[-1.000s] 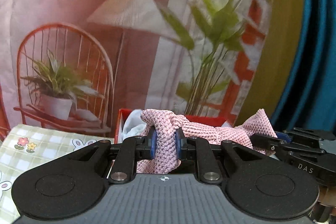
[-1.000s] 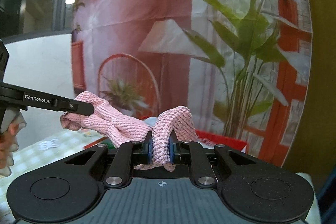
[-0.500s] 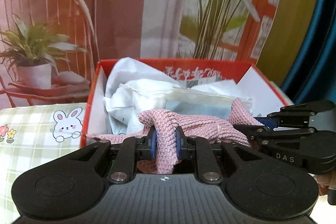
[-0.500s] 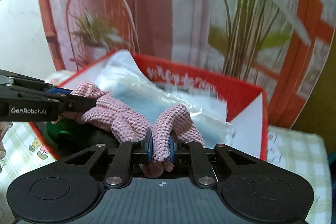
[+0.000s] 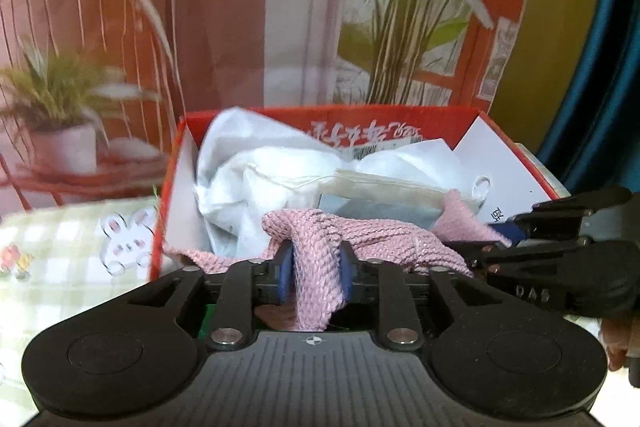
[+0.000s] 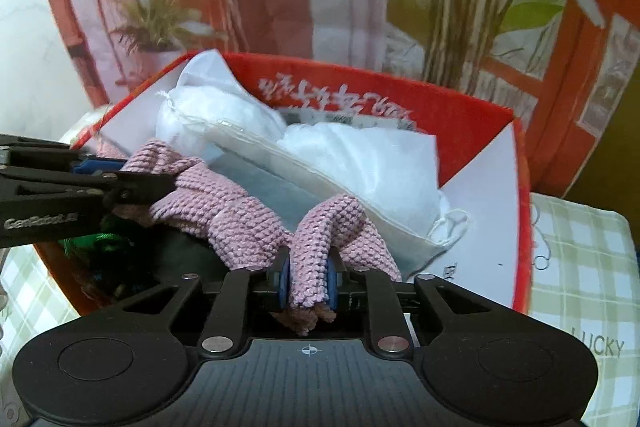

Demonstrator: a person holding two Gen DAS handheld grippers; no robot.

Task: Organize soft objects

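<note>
**Pink knit over the box, both grips easing off**

Left gripper (image 5: 312, 277): jaws have just been opening. The pink knit cloth (image 5: 384, 239) sits bunched between the blue pads (image 5: 285, 277), which look to be touching it, hardly squeezing.

Right gripper (image 6: 308, 283): same, jaws just been opening, less far. A fold of the knit stands up between its pads, frayed end poking out below. Looks lightly pinched.

The cloth spans between the two grippers, sagging over the front of the red cardboard box (image 6: 460, 115), partly resting on what's inside.

Behind it in the box: clear zip pouch (image 6: 320, 163) and white fabric bags (image 5: 240, 163), already stacked. Something green (image 6: 100, 243) low in the front corner, can't tell what. Box stands on a green-check tablecloth (image 6: 580, 251); printed backdrop (image 5: 240, 27) beyond.

Handling, my read: light, limp, stretchy, coarse weave. No slip risk, not fragile. It won't hold shape, so pinch bunched folds near the two ends as now. Loops may snag on pad edges at release.
</note>
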